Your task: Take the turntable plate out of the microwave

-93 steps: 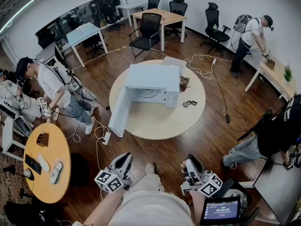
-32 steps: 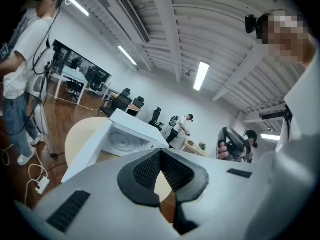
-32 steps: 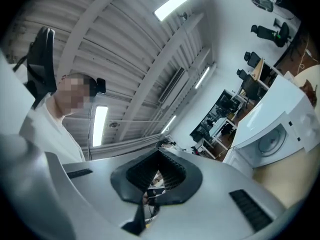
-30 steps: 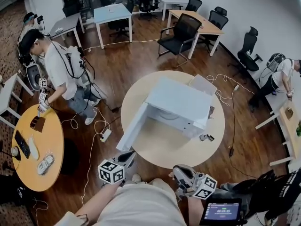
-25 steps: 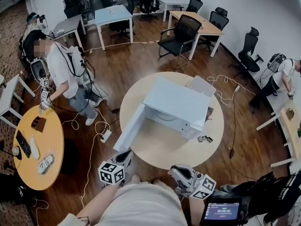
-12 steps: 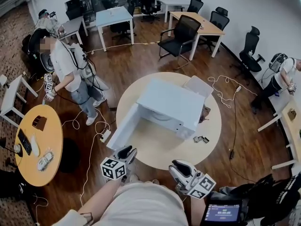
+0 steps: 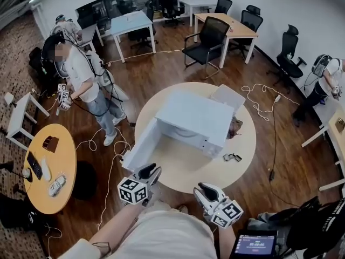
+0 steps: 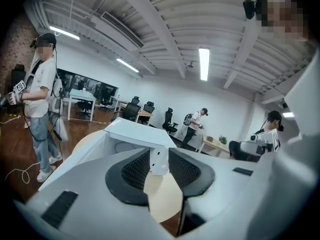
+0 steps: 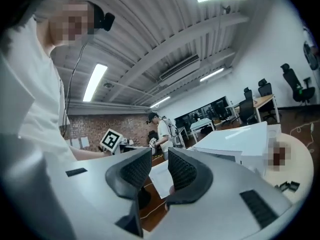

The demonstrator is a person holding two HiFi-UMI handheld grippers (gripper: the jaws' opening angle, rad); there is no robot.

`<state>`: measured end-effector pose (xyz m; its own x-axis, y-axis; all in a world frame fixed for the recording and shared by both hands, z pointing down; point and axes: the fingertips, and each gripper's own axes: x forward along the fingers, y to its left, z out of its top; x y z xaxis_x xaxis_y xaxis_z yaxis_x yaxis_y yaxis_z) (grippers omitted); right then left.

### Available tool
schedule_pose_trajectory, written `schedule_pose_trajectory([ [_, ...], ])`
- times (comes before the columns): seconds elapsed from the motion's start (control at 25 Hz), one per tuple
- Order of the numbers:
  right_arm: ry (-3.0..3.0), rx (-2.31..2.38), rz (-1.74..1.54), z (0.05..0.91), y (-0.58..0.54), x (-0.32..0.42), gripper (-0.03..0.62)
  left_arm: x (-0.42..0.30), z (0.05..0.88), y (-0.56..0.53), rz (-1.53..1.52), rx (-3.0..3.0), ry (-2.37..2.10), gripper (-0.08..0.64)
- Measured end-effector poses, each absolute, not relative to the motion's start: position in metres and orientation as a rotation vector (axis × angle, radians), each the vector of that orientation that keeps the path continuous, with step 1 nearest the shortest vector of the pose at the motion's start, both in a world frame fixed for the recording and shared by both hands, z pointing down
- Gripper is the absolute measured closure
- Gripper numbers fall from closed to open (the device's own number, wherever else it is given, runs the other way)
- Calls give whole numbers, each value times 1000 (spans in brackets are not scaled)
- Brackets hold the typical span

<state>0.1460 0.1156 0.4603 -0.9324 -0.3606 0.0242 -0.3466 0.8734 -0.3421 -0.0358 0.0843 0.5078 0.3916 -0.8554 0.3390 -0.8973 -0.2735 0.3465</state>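
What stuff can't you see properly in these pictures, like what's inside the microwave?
- Turntable plate: the head view shows only a curved edge in the opening. The microwave top hides the rest.
- Small dark things on the round table: too small in the head view to name.
- Brown thing beside the microwave: partly behind it in the head view, blurred in the right gripper view.

Room evenly lit by ceiling strip lights point(image 8: 204, 63), seen above the left gripper point(image 8: 159, 159); mild glare noted there. Shadows faint. Strong fisheye bending and dark vignetting recorded at edges. Near gripper bodies rendered soft.
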Motion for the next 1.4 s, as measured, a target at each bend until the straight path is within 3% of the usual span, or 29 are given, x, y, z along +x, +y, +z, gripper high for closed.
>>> schedule_pose_trajectory([
  [0.2,2815,-729,-676,467,95,174,512,-30,502,96,97,2183,-1496,459],
  [0.4,2829,-769,-580,471,93,178,512,-41,503,109,58,2168,-1508,459],
  [1.4,2779,-1011,-705,477,8,93,512,-97,500,9,-27,2245,-1244,459],
])
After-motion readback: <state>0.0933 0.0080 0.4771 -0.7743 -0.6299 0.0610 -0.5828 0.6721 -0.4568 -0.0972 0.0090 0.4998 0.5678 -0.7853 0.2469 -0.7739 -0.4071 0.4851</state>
